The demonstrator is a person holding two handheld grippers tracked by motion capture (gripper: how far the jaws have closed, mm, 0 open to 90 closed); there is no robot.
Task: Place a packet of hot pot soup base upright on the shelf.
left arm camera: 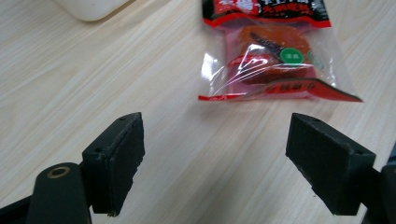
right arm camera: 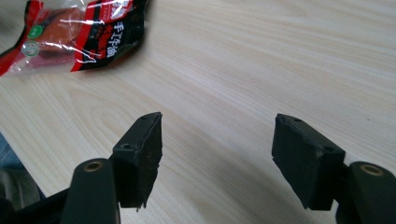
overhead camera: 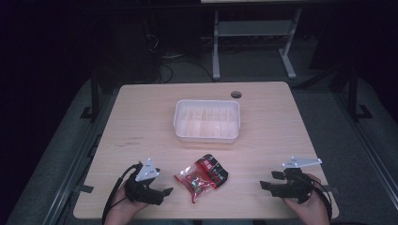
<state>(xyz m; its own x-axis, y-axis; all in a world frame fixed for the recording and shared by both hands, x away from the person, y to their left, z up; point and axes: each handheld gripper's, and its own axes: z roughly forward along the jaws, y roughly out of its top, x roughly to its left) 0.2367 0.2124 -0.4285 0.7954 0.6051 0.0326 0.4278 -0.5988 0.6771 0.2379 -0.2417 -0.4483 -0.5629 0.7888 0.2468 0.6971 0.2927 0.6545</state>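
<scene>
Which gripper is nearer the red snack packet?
Left. The left gripper sits just beside the snack packet; the right gripper is farther off across bare table.

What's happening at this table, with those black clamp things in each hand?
A person sits at a wooden table holding a pair of tongs in each hand. The left tongs and right tongs both rest near the table's front edge, jaws wide open and holding nothing. Between them lies a red and clear snack packet, untouched. Farther back sits an empty white plastic bin. Nothing has been picked up yet.
</scene>
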